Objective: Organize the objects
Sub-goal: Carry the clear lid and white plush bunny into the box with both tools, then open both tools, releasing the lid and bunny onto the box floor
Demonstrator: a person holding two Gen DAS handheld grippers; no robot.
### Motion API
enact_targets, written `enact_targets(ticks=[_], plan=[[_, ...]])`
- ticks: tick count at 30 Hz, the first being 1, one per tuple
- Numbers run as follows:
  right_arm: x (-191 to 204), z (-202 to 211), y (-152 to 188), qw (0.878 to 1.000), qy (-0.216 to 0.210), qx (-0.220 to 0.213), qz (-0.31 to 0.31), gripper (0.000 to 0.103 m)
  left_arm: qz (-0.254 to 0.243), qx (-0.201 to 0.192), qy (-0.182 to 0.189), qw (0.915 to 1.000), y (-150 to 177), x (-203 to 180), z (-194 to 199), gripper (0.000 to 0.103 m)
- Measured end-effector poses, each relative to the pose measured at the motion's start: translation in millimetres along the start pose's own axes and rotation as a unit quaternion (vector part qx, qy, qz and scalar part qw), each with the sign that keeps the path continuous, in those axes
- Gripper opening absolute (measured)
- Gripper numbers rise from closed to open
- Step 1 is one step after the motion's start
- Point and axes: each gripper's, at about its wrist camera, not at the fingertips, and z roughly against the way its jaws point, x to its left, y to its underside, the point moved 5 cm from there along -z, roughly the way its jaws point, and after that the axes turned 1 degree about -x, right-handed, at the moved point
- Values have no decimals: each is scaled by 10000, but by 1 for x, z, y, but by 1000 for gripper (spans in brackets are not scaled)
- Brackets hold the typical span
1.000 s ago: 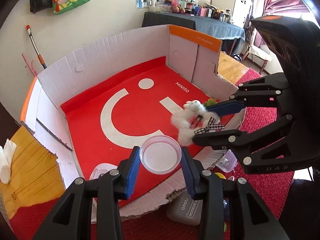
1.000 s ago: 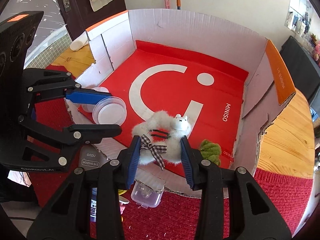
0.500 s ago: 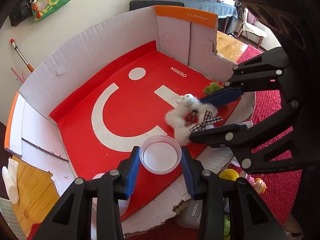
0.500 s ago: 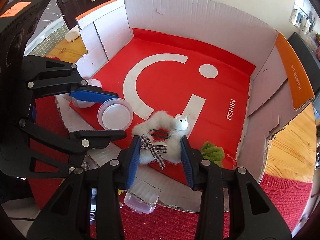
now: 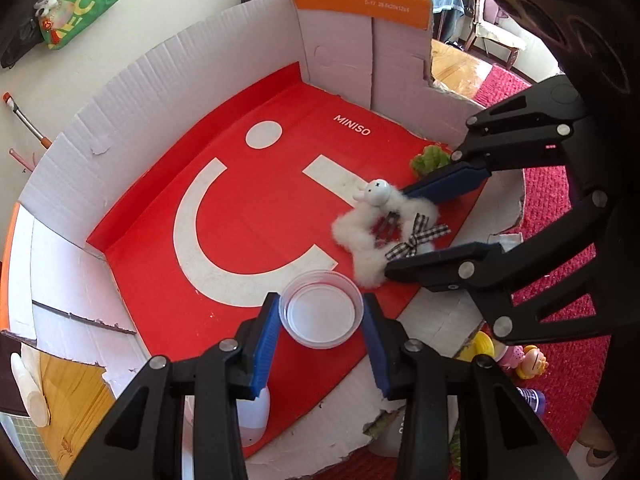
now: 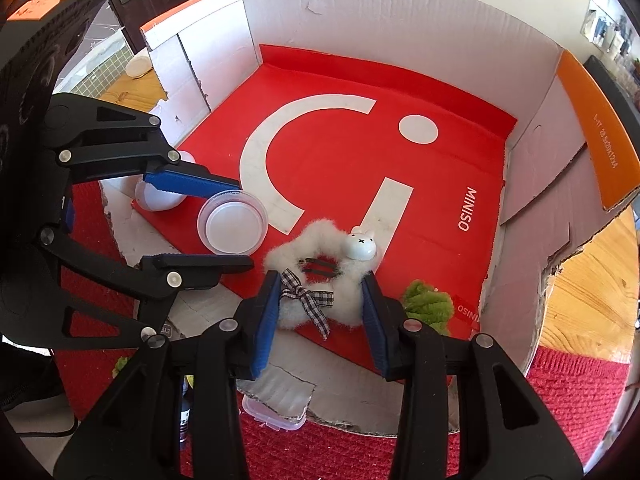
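Red cardboard fills the left wrist view: the floor of the open box (image 5: 256, 216), and over its near edge the left gripper (image 5: 322, 312) clasps a clear round lid (image 5: 322, 314) between its 2 blue pads, while the right gripper (image 5: 432, 224) reaches in from the right. From the right wrist view, the right gripper (image 6: 320, 300) pinches a fluffy white ring (image 6: 316, 276) — a small bunny head and a checked bow on it — low over the box floor (image 6: 360, 92), a green fuzzy thing (image 6: 426, 304) just beside it and the left gripper (image 6: 224, 224) holding the lid (image 6: 232, 226) to the left.
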Motion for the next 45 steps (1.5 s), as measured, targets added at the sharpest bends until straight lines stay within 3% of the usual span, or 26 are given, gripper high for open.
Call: enact_targets(ticks=[45], plan=[[-4, 15, 3, 9997, 103, 119, 213, 46, -116, -41, 2, 9999, -1, -1, 4, 48]])
